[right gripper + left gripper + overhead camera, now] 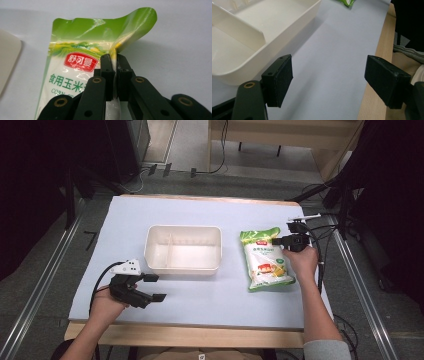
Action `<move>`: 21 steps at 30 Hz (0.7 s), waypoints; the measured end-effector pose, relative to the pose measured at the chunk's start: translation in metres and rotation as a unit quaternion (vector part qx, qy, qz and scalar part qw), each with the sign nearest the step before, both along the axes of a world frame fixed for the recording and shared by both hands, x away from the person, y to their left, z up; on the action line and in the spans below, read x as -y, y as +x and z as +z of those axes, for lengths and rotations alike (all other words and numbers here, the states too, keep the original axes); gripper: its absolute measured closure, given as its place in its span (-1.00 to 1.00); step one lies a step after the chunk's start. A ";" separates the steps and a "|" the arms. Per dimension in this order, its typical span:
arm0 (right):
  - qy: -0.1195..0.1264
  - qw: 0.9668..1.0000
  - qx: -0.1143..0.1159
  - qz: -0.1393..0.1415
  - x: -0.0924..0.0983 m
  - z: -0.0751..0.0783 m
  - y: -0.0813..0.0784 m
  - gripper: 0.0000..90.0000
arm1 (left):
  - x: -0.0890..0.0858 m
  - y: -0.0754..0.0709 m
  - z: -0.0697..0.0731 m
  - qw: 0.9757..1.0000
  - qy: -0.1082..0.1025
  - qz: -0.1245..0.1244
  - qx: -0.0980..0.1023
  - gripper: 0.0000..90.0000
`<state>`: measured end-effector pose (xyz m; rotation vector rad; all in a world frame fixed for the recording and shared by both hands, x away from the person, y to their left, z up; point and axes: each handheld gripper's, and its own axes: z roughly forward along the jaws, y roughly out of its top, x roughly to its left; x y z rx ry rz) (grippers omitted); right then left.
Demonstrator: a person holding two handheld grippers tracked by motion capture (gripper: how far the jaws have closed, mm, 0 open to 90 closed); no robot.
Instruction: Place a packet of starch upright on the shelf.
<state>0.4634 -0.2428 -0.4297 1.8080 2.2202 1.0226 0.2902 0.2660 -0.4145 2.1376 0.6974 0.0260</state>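
- The green and white plastic bag of corn starch (265, 260) lies flat on the pale blue tabletop (200, 305), at about three o'clock from the cream rectangular plastic bin (183, 249) and apart from it.
- The right gripper (276, 241) sits at the bag's upper right corner, at roughly one o'clock on the bag as the high view shows it.
- In the right gripper view the right gripper (115, 65) has its two black jaws pressed together on the bag's right edge, with a thin fold of film pinched between the pads.
- Just above that pinch, the bag's top corner (140, 22) curls up off the tabletop.
- The left gripper (154, 287) rests low on the tabletop at about seven o'clock from the bin, near its front left corner, with nothing held.
- In the left gripper view the left gripper (329, 82) has its jaws standing wide apart, with bare tabletop between them.
- The bin's rounded corner (242, 72) lies just beside the left-hand jaw, at about ten o'clock in that view; whether they touch cannot be told.
- The bin has an inner divider wall (237, 27) splitting it into two compartments.
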 end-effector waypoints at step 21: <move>0.030 0.994 0.092 0.043 -0.005 0.079 -0.050 0.97 | -0.003 0.000 0.002 1.000 -0.005 0.005 0.002 -0.48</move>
